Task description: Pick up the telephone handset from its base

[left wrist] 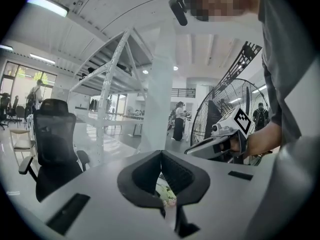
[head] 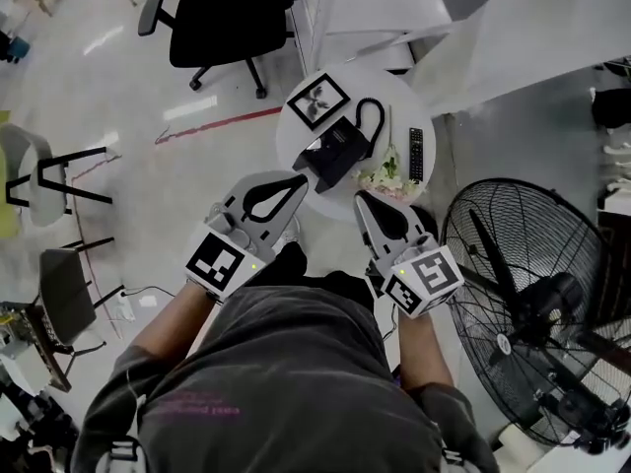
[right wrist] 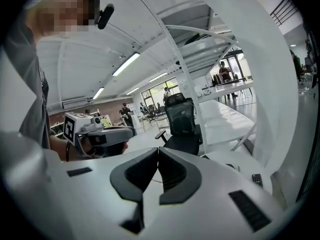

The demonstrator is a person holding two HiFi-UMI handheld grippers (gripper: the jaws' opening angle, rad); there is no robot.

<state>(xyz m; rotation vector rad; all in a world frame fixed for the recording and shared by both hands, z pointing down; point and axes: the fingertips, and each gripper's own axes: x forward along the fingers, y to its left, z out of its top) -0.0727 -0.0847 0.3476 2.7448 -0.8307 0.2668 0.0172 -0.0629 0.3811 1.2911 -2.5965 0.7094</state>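
Observation:
A black telephone [head: 335,152] sits on a small round white table [head: 296,136] in the head view. Its handset lies on the base and is hard to tell apart from it. A black cord [head: 371,116] loops up behind. My left gripper [head: 302,181] is shut and empty, its tips at the table's near edge just short of the telephone. My right gripper [head: 359,197] is also shut and empty, a little nearer to me, by the flowers. In the left gripper view the shut gripper tips [left wrist: 161,154] hide the telephone. The right gripper view's gripper tips [right wrist: 158,150] hide it too.
On the table also stand a framed picture [head: 317,101], a black remote control [head: 416,154] and a bunch of flowers [head: 386,173]. A large floor fan [head: 532,304] stands close on the right. A black office chair [head: 222,18] is beyond the table, with more chairs at the left.

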